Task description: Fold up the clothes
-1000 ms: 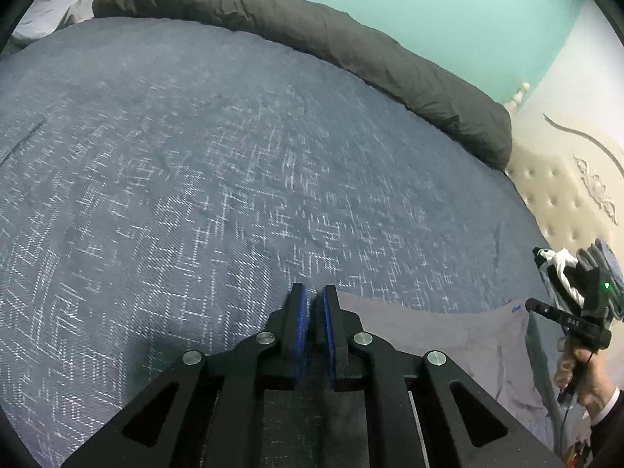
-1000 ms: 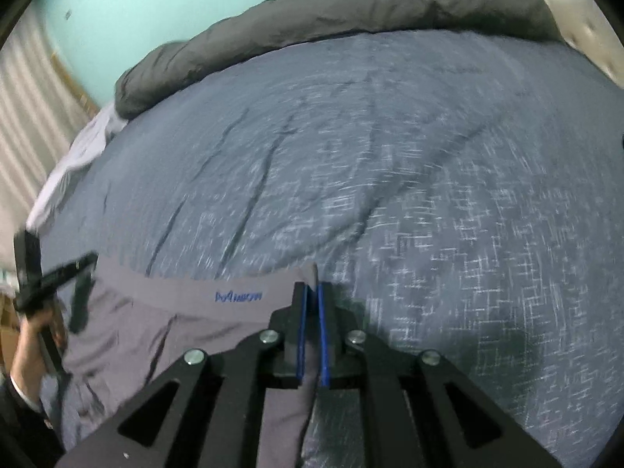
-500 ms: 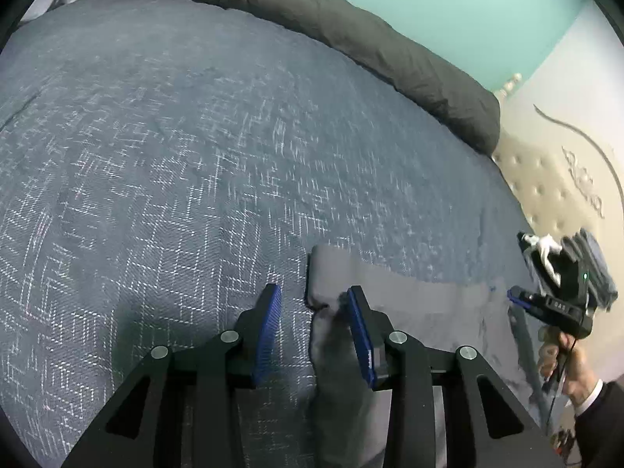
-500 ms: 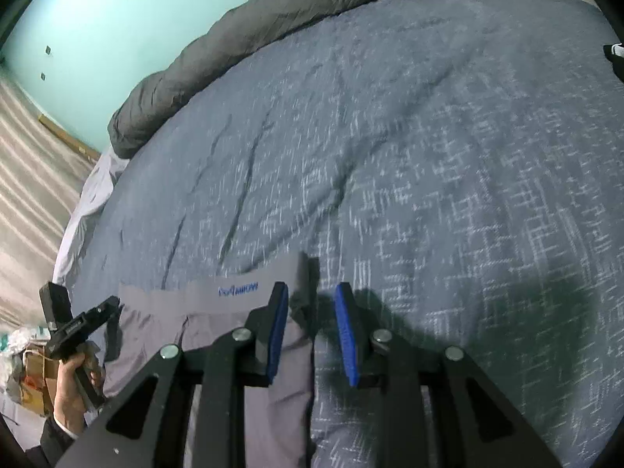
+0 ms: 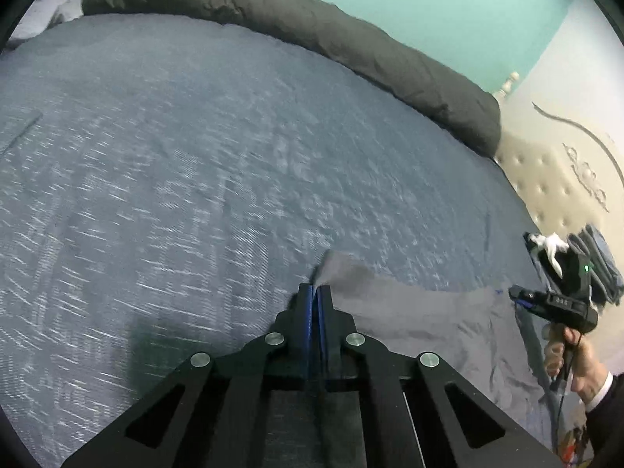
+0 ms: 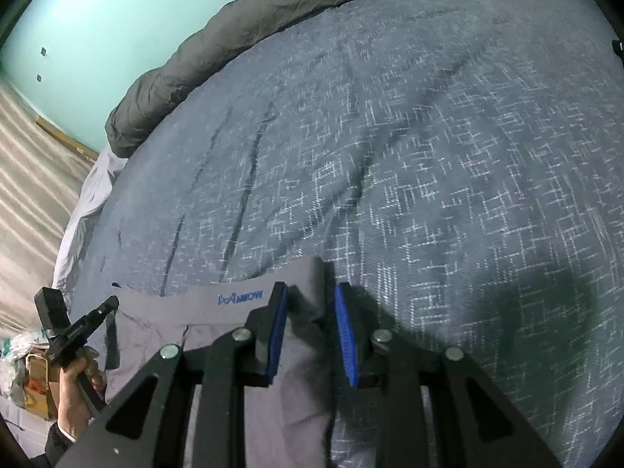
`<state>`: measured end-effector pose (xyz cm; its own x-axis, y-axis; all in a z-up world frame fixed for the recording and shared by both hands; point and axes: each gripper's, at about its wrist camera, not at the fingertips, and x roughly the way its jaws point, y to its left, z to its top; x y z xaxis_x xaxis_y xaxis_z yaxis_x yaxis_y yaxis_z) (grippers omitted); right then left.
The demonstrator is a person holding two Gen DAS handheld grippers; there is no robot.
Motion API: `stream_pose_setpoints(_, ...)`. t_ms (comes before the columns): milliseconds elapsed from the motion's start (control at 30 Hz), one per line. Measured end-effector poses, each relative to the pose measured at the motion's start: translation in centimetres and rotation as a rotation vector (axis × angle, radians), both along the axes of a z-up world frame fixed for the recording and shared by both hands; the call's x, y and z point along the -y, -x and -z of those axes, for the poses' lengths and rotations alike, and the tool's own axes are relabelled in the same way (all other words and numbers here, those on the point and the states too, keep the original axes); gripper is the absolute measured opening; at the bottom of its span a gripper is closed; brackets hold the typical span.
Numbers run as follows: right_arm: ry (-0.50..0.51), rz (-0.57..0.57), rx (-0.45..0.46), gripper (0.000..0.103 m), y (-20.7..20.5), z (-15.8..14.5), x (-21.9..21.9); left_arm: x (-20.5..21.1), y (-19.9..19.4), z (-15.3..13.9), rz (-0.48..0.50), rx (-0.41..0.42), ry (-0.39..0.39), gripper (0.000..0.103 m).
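Observation:
A grey garment (image 5: 409,312) lies flat on the blue patterned bedspread (image 5: 195,175), its waistband with blue lettering (image 6: 240,297) facing away from me. My left gripper (image 5: 316,292) is shut on one waistband corner, and a tip of cloth sticks out past the pads. My right gripper (image 6: 310,288) stands open astride the opposite corner of the garment (image 6: 195,319), with a gap on both sides of the cloth. Each gripper shows in the other's view, held in a hand: the right gripper (image 5: 553,304), and the left gripper (image 6: 111,304).
A rolled dark grey duvet (image 5: 312,31) runs along the bed's far edge. A beige tufted headboard (image 5: 565,179) rises at the right, with a stack of folded clothes (image 5: 600,265) before it. A striped curtain (image 6: 31,175) and floor clutter (image 6: 31,370) lie beyond the bed's left edge.
Both grippers were shut a second ago. The left opened around the garment corner and has closed on it again. The right opened and stays open over its corner.

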<state>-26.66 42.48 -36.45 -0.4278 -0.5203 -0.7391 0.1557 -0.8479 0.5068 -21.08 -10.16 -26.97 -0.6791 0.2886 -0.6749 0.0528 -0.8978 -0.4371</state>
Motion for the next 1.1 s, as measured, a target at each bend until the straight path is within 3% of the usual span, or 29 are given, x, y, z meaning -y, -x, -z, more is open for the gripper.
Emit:
stream_pose_setpoints(333,0.005,-0.001,0.006,0.025,0.3,-0.4,0.1,0.2,0.0,0.3,-0.003,0.016,-0.043,0.004)
stream_pose_setpoints(433,0.009,0.005,0.009,0.025,0.4,-0.3,0.1,0.2,-0.4,0.0,-0.005,0.016,-0.046,0.011)
stream_pose_setpoints(600,-0.011,-0.02,-0.007,0.024,0.0,0.0,1.0,-0.3,0.0,1.2,0.017,0.047,-0.06,0.01)
stream_pose_setpoints(633,-0.022,-0.032,-0.014,0.022,-0.1,0.0,1.3,-0.5,0.0,1.1,0.024,0.044,-0.052,0.01)
stream_pose_setpoints(667,-0.033,-0.044,-0.022,0.009,-0.2,0.0,1.6,-0.8,0.0,1.0,0.033,0.038,-0.04,0.009)
stream_pose_setpoints(700,-0.053,-0.052,-0.027,0.005,-0.3,-0.1,1.9,-0.9,0.0,0.9,0.035,0.031,-0.027,0.004)
stream_pose_setpoints(933,-0.091,-0.016,-0.126,0.001,-0.7,-2.1,2.1,-0.5,0.1,-0.1,-0.007,-0.015,-0.003,0.001)
stream_pose_setpoints(1100,-0.12,-0.022,-0.129,0.001,-0.2,-2.3,2.8,-0.2,0.6,0.2,-0.024,-0.005,0.003,0.001)
